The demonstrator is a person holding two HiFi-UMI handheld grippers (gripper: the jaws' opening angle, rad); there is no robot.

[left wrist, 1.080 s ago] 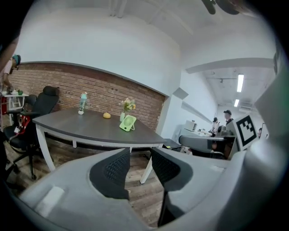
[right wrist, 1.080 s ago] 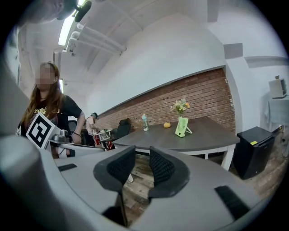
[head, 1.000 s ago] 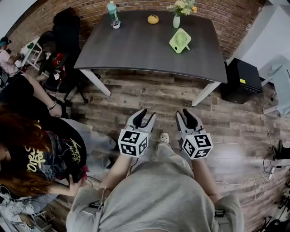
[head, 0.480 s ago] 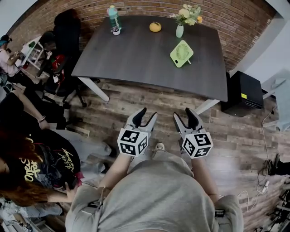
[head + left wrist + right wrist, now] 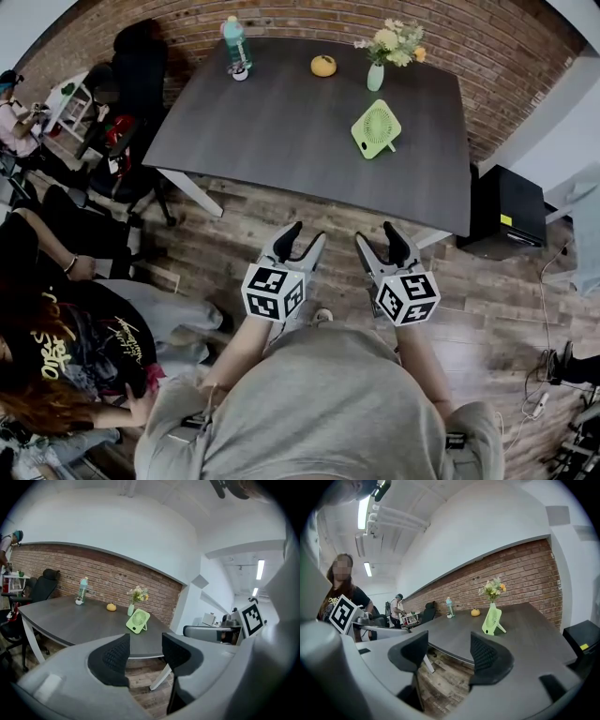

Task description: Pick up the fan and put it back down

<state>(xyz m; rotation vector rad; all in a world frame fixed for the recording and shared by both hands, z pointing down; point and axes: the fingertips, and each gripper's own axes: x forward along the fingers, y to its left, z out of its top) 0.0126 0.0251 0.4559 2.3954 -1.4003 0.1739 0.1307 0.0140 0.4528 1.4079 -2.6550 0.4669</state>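
Note:
A small light-green fan stands upright on the right part of a dark table, propped on its stand. It also shows as the fan and the fan in the two gripper views. My left gripper and right gripper hover side by side over the wooden floor, short of the table's near edge and well away from the fan. The jaws of both have just been opening. The left gripper and right gripper are open, with nothing between their pads.
On the table's far side stand a teal bottle, an orange fruit and a vase of flowers. A black office chair is at the table's left, a black box at its right. A person sits at left.
Both grippers have moved forward toward the table, which now lies nearer in the head view. Their jaws stand wider apart than a second ago.

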